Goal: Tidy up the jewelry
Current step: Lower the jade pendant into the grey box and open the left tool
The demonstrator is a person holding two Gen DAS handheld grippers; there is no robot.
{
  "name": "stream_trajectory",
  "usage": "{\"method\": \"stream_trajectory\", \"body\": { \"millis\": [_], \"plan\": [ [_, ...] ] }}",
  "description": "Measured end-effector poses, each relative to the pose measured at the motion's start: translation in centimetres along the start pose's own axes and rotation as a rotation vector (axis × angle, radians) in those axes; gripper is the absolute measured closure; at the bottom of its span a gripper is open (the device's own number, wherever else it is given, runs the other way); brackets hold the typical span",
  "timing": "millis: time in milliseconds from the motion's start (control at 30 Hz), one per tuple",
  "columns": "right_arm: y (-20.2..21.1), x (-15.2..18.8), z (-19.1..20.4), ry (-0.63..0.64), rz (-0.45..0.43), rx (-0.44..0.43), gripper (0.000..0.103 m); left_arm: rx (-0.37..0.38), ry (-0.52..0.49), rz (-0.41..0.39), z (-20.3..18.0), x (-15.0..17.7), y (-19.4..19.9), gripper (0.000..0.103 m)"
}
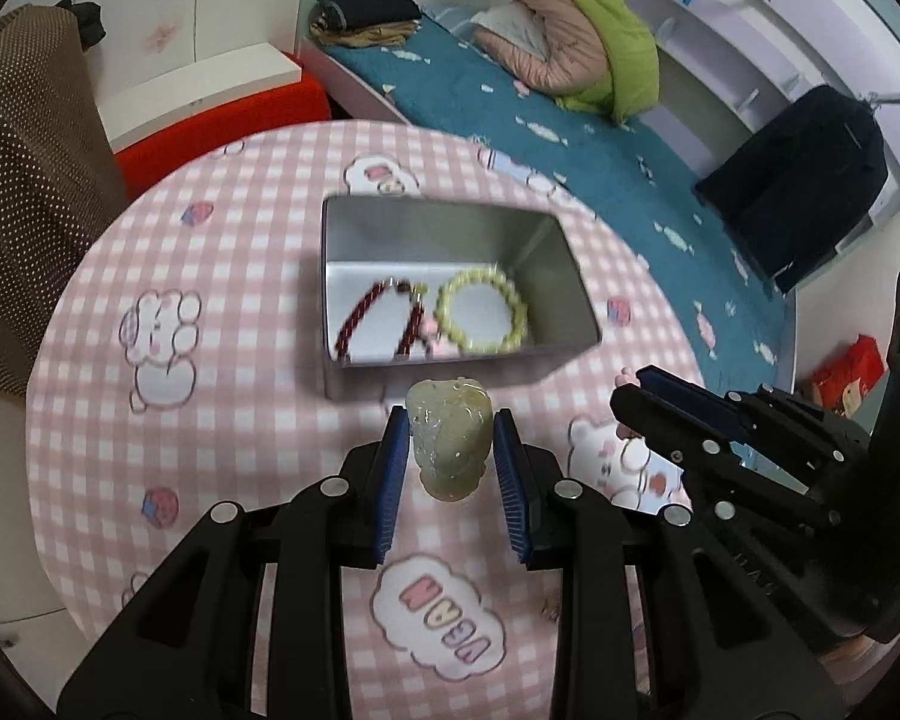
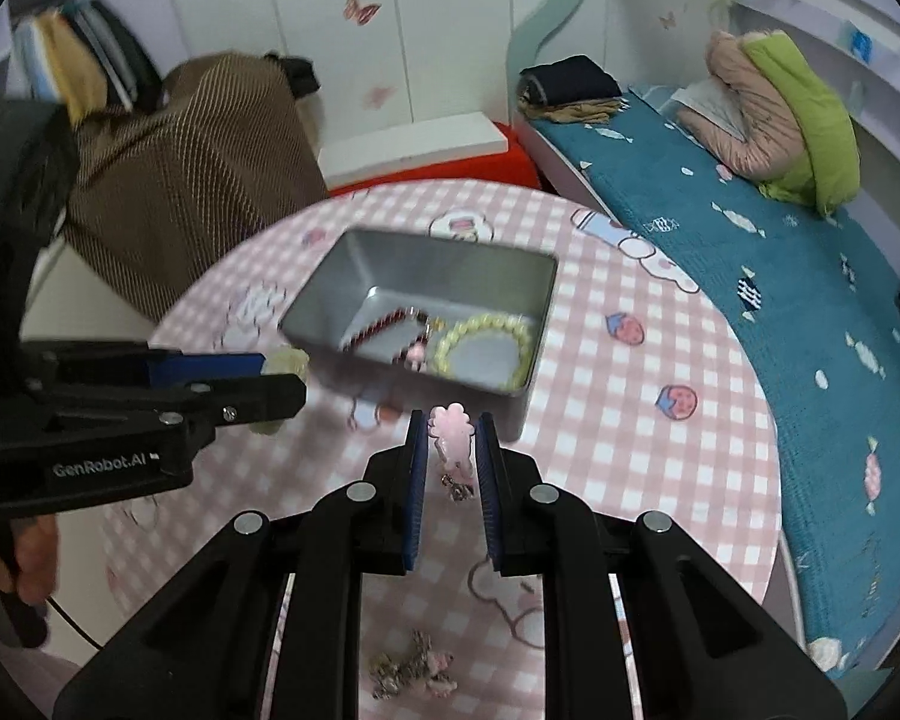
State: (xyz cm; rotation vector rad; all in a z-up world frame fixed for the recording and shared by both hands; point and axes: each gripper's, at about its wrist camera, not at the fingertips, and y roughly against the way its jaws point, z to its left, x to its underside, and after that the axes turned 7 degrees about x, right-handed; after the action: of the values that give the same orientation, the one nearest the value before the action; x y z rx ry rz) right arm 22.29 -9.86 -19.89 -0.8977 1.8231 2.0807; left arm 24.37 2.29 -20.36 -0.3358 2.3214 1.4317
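Left gripper [image 1: 447, 441]: clamped on the pale green pendant [image 1: 448, 444], just short of the tin's [image 1: 450, 228] near wall.
Right gripper [image 2: 448, 438]: pinching the pink flower charm [image 2: 450, 435], equally close.
Tin: straight ahead of both.

Metal tin [image 1: 354, 228]: rectangular, open top, upright on the pink checked tablecloth. Inside, on the floor: dark red beaded bracelet [image 1: 378, 315] at the tin's left, pale yellow beaded bracelet [image 1: 483, 315] at its right, lying flat, just beside each other. Pale green carved jade pendant [image 1: 448, 447]: held off the cloth just in front of the tin. Pink flower-shaped charm [image 2: 452, 435]: held upright near the tin's front wall, small metal bit dangling below. Tangled silver-and-pink jewelry [image 2: 414, 669]: loose on the cloth, well apart from the tin.
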Motion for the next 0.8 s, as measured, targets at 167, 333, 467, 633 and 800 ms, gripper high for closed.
{"method": "stream_trajectory", "body": {
  "millis": [167, 333, 467, 633, 800],
  "plan": [
    [0.2, -1.8, -2.0, -0.124, -0.022, -0.052, 0.088, 0.059, 0.036, -0.058, 0.5, -1.8, 0.0, 0.074],
    [-0.2, -3.2, -3.2, -0.199, -0.027, -0.077, 0.088, 0.063, 0.037, -0.069, 0.8, -2.9, -0.9, 0.074],
    [-0.7, -4.1, -3.7, -0.221, -0.031, -0.086, 0.088, 0.062, 0.053, -0.058, 1.3, -3.5, -2.0, 0.074],
    [-1.0, -4.7, -3.9, -0.241, -0.03, -0.122, 0.088, 0.055, 0.058, -0.054, 1.8, -3.6, -2.7, 0.074],
    [-0.5, -5.4, -3.9, -0.26, -0.053, -0.152, 0.088, 0.053, 0.06, -0.083, 2.0, -4.1, -2.4, 0.073]
  ]
}}
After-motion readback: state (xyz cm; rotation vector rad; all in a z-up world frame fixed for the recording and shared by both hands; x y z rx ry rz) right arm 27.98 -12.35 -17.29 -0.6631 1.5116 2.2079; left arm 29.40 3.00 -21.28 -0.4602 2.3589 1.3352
